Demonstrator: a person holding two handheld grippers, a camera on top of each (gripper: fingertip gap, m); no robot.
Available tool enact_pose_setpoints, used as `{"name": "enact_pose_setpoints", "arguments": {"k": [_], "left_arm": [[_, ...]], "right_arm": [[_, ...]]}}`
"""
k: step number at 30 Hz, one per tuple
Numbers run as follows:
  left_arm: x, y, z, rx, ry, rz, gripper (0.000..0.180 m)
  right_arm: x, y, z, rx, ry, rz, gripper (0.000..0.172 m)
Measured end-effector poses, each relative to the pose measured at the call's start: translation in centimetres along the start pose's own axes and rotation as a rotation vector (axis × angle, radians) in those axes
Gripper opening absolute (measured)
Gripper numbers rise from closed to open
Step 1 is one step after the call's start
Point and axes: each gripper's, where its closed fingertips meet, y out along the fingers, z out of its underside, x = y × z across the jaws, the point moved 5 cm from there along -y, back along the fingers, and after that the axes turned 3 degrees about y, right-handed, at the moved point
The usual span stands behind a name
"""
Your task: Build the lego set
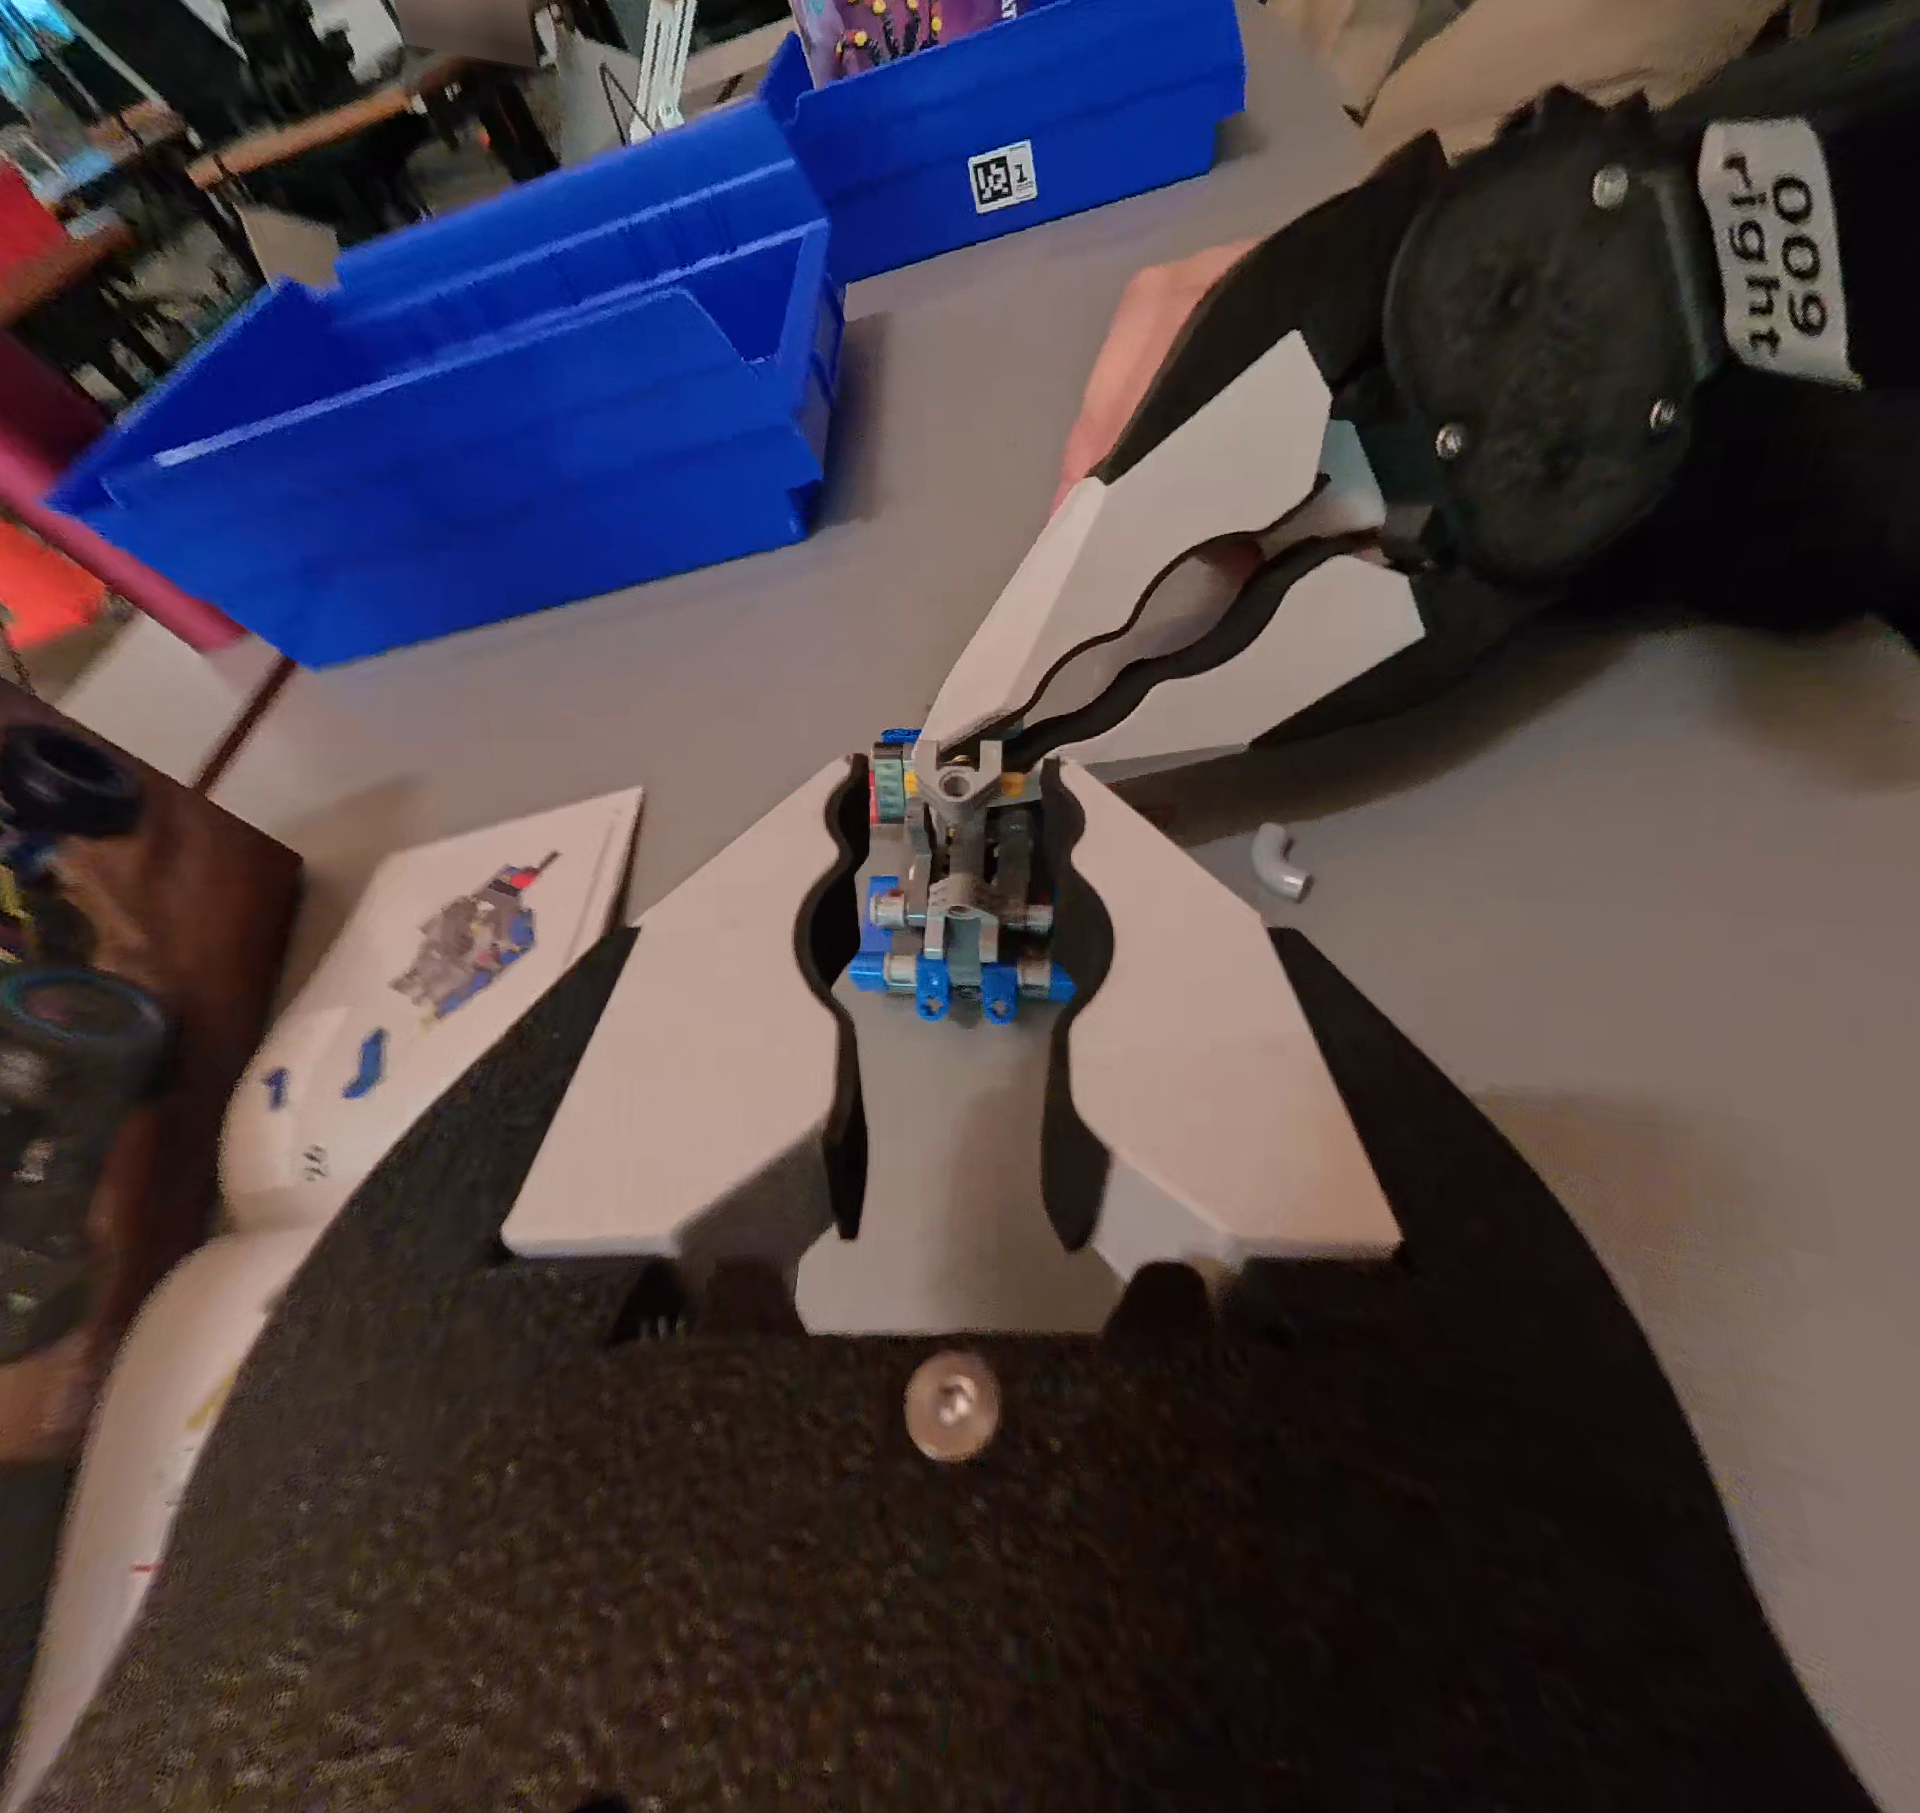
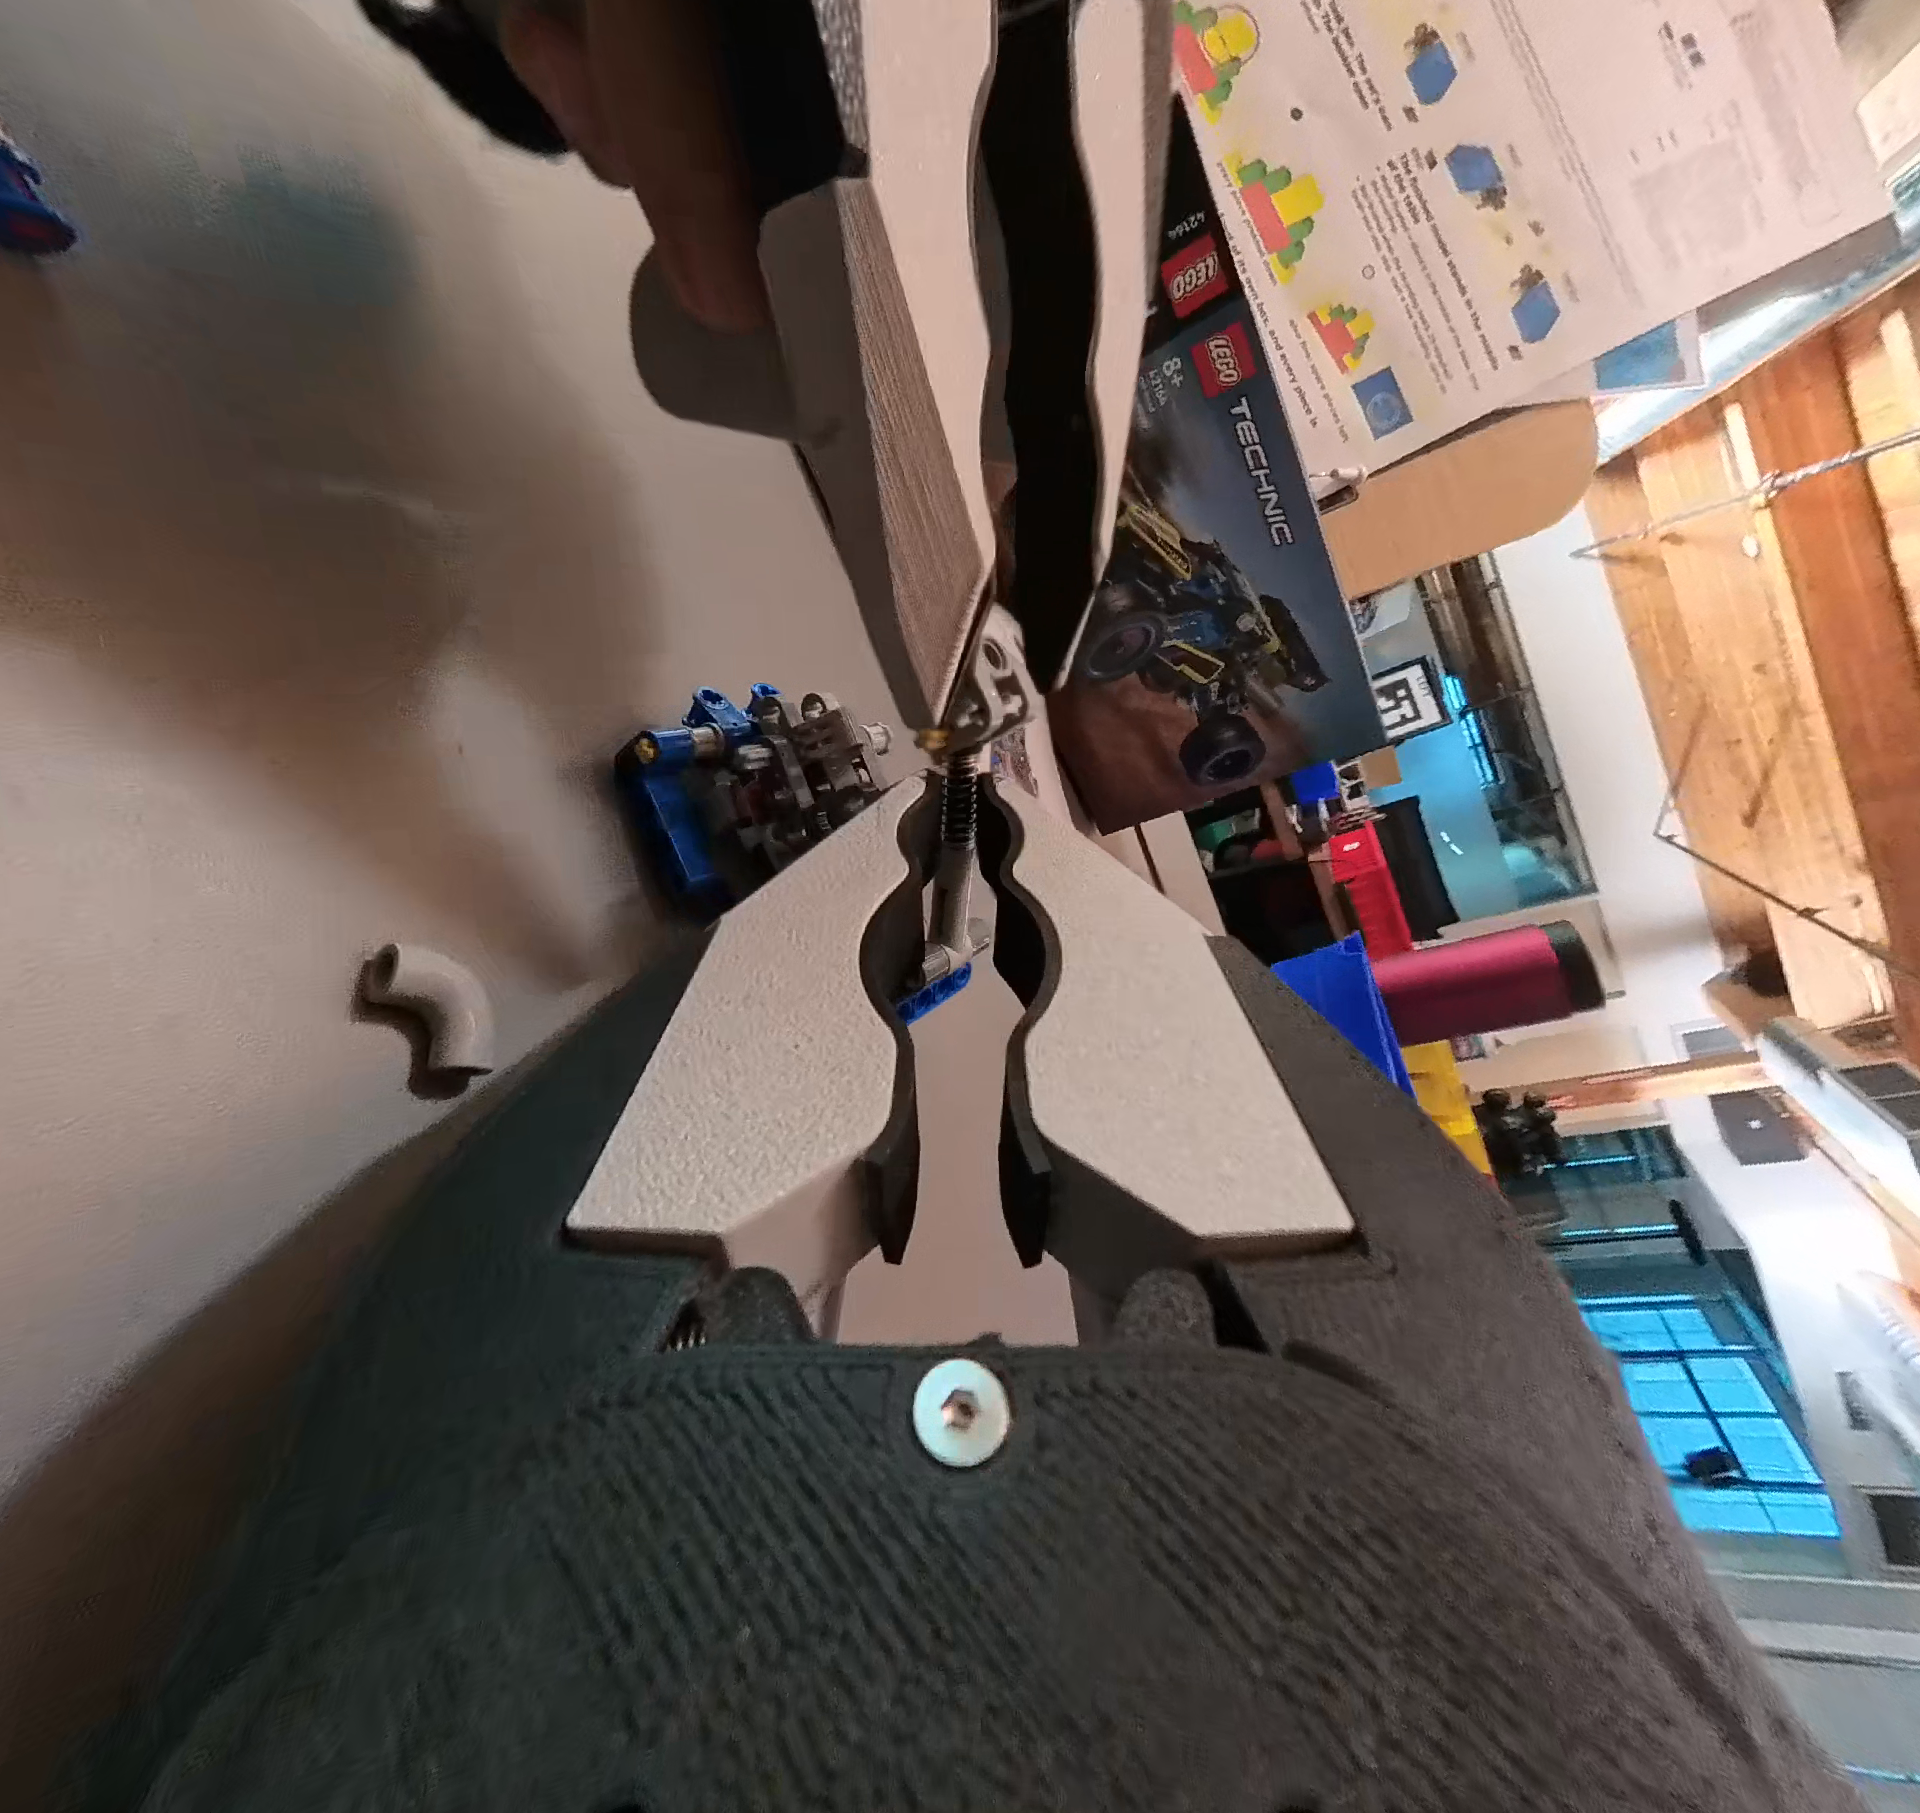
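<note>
My right gripper (image 2: pixel 961 797) is shut on a grey shock absorber (image 2: pixel 951 890) with a black spring, which lies along its fingers. The absorber's grey forked end (image 1: pixel 961 784) sticks out past the tips. My left gripper (image 1: pixel 961 776) is open, and the forked end (image 2: pixel 1000 685) sits between its tips. I cannot tell whether a pad touches it. A blue and grey brick assembly (image 1: pixel 956 942) stands on the grey table (image 1: pixel 727 672) under the left fingers. It also shows in the right wrist view (image 2: pixel 748 787), beside the left gripper (image 2: pixel 1003 698). The right gripper (image 1: pixel 971 740) reaches in from the upper right.
Two blue bins (image 1: pixel 468 433) (image 1: pixel 1018 101) stand at the back. An open instruction booklet (image 1: pixel 447 932) and a brown box (image 1: pixel 156 984) lie at the left. A small grey curved tube (image 1: pixel 1283 864) lies to the right. A toy box (image 2: pixel 1216 620) and a maroon bottle (image 2: pixel 1475 984) stand beyond. My left and right fingertips are right by each other.
</note>
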Motion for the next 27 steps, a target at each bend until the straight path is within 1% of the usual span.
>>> {"name": "enact_pose_setpoints", "arguments": {"k": [2, 5, 8, 13, 15, 17, 19, 21, 27], "left_arm": [[0.0, -0.3, 0.1, 0.006, 0.065, -0.005, 0.029], [0.3, -0.6, 0.3, 0.002, 0.104, -0.006, 0.030], [0.4, -0.4, 0.5, -0.026, 0.057, 0.024, 0.029], [0.4, 0.1, 0.8, -0.114, -0.147, 0.118, 0.031], [0.7, 0.1, 0.7, -0.126, -0.186, 0.134, 0.030], [0.6, 0.4, 0.8, -0.102, -0.221, 0.153, 0.028], [0.4, 0.8, 1.0, -0.070, -0.214, 0.168, 0.024], [0.3, 0.9, 0.9, -0.067, -0.203, 0.154, 0.020], [0.3, 0.8, 0.9, -0.058, -0.184, 0.146, 0.020]], "right_arm": [[0.0, 0.0, 0.0, 0.004, -0.018, 0.008, 0.004], [0.0, 0.0, 0.0, 0.009, -0.029, 0.014, 0.004], [0.1, 0.0, 0.0, 0.015, -0.041, 0.021, 0.003], [0.1, 0.1, -0.1, 0.007, -0.026, 0.017, 0.003], [0.1, 0.2, -0.2, 0.003, -0.019, 0.014, 0.004], [0.1, 0.2, -0.2, 0.001, -0.013, 0.011, 0.003], [0.1, 0.2, -0.2, 0.000, -0.006, 0.009, 0.003], [0.1, 0.2, -0.1, 0.003, 0.001, 0.008, 0.003], [0.2, 0.2, -0.2, -0.004, 0.018, -0.005, 0.003]]}}
